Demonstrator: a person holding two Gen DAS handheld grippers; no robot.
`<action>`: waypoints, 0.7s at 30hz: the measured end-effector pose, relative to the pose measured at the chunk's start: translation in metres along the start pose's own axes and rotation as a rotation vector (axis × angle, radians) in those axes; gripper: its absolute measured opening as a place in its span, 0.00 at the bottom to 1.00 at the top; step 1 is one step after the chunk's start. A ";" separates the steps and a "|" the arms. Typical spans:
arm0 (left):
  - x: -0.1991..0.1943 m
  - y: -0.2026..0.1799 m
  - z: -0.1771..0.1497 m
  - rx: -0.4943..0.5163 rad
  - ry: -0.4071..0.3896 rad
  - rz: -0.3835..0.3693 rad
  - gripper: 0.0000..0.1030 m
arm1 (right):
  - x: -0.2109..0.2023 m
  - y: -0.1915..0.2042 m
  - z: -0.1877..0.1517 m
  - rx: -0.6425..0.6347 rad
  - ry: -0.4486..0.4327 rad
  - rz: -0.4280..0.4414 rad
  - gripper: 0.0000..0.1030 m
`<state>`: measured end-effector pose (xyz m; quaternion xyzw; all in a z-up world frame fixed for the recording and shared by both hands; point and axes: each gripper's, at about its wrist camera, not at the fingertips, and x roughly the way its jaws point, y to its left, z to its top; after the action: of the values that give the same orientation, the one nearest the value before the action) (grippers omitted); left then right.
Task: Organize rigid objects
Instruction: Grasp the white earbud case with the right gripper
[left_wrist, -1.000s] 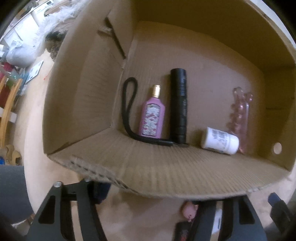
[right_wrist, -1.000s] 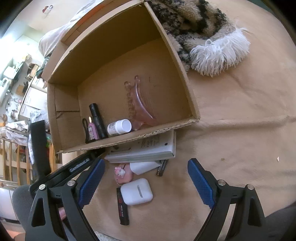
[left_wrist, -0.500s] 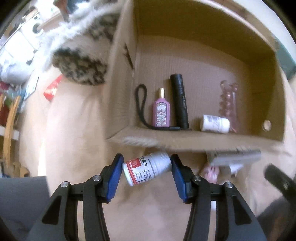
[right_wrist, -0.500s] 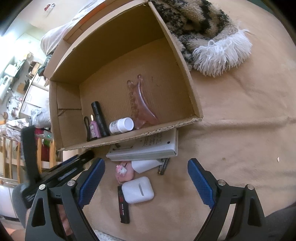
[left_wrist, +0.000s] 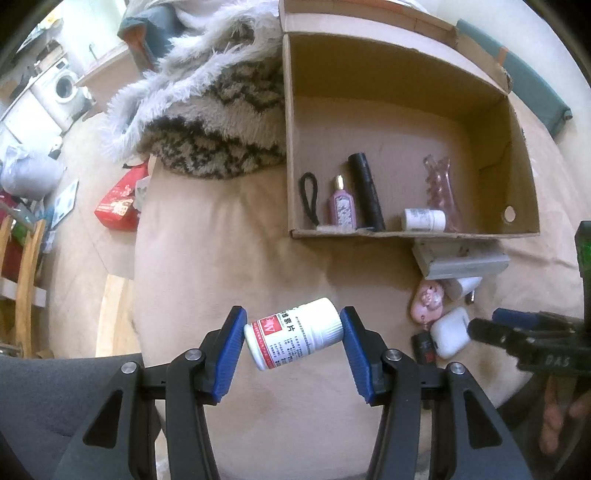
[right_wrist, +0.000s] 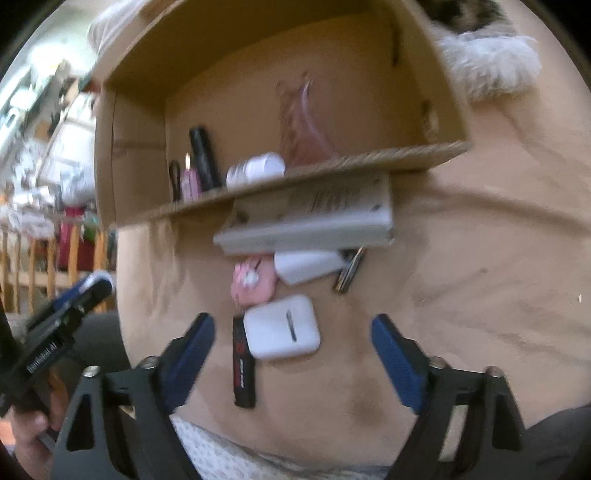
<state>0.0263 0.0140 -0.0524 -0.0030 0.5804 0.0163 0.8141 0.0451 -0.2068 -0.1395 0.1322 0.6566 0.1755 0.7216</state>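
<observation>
left wrist view: the left gripper (left_wrist: 292, 339) pinches a white pill bottle (left_wrist: 293, 338) lying sideways between its blue pads, above the beige blanket (left_wrist: 221, 266) and well short of the cardboard box (left_wrist: 406, 92), which holds a perfume bottle (left_wrist: 343, 206) and black flashlight (left_wrist: 365, 192)

right wrist view: the right gripper (right_wrist: 291, 354) is spread wide, empty, around a white earbud case (right_wrist: 281, 327) lying on the blanket

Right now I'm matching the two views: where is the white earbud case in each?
Left wrist: earbud case at right, below the pink charm, near the right gripper.
Right wrist: earbud case at centre, between and just ahead of the open right gripper fingers.
Shared landmark: cardboard box.
</observation>
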 end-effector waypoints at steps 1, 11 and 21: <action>0.008 -0.003 0.000 -0.006 0.005 -0.004 0.47 | 0.004 0.002 0.000 -0.010 0.013 -0.003 0.77; 0.024 0.009 0.003 -0.090 0.066 -0.064 0.47 | 0.045 0.027 -0.002 -0.137 0.112 -0.083 0.65; 0.027 0.007 0.003 -0.093 0.071 -0.059 0.47 | 0.033 0.014 -0.009 -0.135 0.090 -0.222 0.57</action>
<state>0.0374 0.0213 -0.0770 -0.0584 0.6071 0.0192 0.7922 0.0373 -0.1800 -0.1642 0.0021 0.6855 0.1442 0.7137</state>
